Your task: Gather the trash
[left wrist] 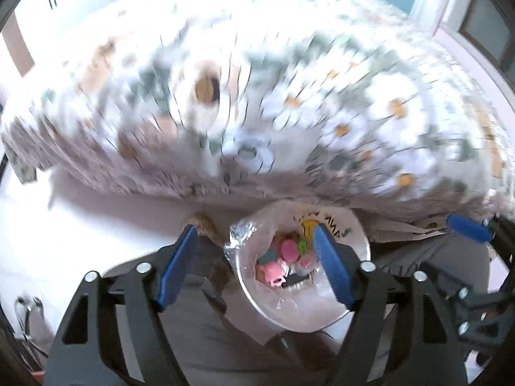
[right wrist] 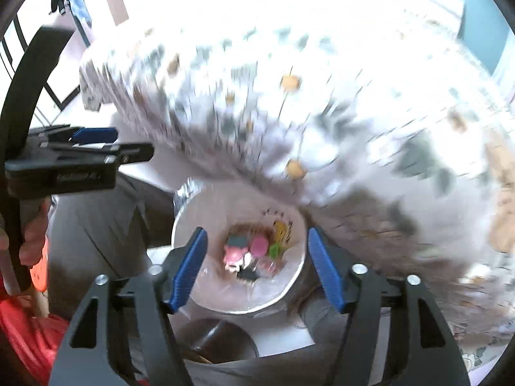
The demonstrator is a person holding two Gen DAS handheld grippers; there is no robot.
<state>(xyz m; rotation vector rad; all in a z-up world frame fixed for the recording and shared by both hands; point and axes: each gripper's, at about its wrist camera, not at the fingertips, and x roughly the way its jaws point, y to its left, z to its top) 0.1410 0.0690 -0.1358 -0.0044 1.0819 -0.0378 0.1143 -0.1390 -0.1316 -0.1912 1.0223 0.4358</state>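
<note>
Down on the near left, left gripper [left wrist: 254,267]: jaws wide, blue pads [left wrist: 175,270] clamping nothing, pointing steeply down. Just right of that and lower, trash bag [left wrist: 299,312]: clear plastic, yellow smiley print on the far wall, mouth open upward, right beside grey trousers [left wrist: 206,337]. Inside, at the bottom, trash [left wrist: 286,251]: pink, green and teal scraps, heaped together. Further right, right gripper [right wrist: 257,267]: jaws likewise wide, holding nothing, hanging over the same bag. Beyond, on the far side, daisy bedspread [left wrist: 322,112], badly blurred; any leftover litter there impossible to make out.

Judged risks, 3 of them:
1. Bag slumping or tipping and spilling its scraps, with neither claw gripping the rim.
2. A pad snagging the thin plastic on any descent, tearing it or dragging the bag over.
3. A misjudged reach amid such blur, with 2 claws close together and liable to knock each other.
</note>
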